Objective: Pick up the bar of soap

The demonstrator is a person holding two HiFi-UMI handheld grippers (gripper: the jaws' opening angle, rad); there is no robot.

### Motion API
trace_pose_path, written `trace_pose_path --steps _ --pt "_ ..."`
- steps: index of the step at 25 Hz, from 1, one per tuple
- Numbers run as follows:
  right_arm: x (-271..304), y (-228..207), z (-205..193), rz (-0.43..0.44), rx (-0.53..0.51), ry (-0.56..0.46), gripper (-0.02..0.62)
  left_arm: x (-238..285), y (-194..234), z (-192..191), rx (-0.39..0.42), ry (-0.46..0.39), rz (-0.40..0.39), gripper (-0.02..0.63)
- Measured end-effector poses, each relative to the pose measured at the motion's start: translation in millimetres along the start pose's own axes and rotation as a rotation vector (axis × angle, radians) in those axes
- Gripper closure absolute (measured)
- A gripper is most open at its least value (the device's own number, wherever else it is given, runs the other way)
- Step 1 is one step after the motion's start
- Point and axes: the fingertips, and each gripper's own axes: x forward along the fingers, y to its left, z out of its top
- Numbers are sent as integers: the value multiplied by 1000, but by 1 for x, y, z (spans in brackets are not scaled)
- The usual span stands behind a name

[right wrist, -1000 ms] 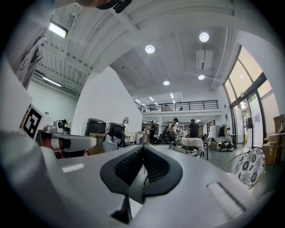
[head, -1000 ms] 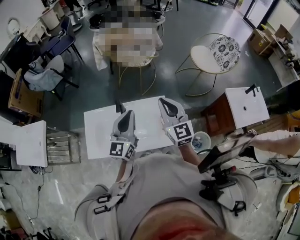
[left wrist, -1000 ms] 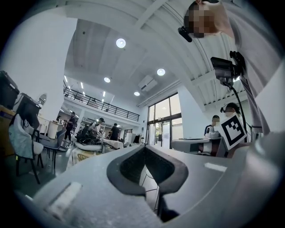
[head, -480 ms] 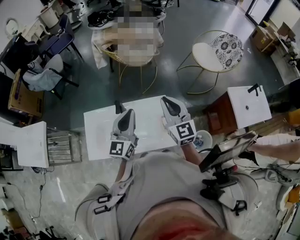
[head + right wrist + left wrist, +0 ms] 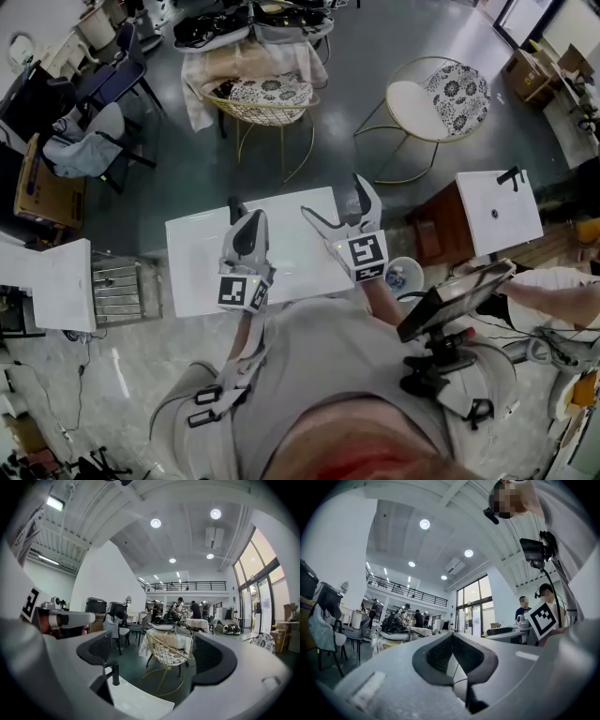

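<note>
I see no bar of soap in any view. A white countertop basin (image 5: 192,258) with a black faucet (image 5: 233,208) lies in front of me. My left gripper (image 5: 247,228) hovers over its middle, jaws shut with nothing between them, and they meet in the left gripper view (image 5: 452,639). My right gripper (image 5: 335,200) is over the basin's right end. Its jaws have just been opening and now stand wide apart and empty. In the right gripper view (image 5: 154,657) they frame the faucet (image 5: 114,673) and the white basin top (image 5: 140,705).
Beyond the basin stand a gold wire chair (image 5: 270,94) and a second chair with a patterned cushion (image 5: 436,98). Another white basin (image 5: 494,211) is at the right and a white unit (image 5: 56,286) at the left. A small bowl (image 5: 403,277) sits near my right wrist.
The right gripper's jaws went from shut to wide open, and it moved slightly further over the basin. The left gripper barely shifted. The person at the wire chair is gone from view.
</note>
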Motion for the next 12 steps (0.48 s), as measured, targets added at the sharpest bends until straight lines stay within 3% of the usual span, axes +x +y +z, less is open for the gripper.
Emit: trace_pose_path --steps 7,12 --pt "9 -10 -14 -12 -1 33 63 -3 6 -6 -13 2 16 607" --pt "14 -37 -54 -78 -18 175 92 -4 7 -6 -12 3 19 607"
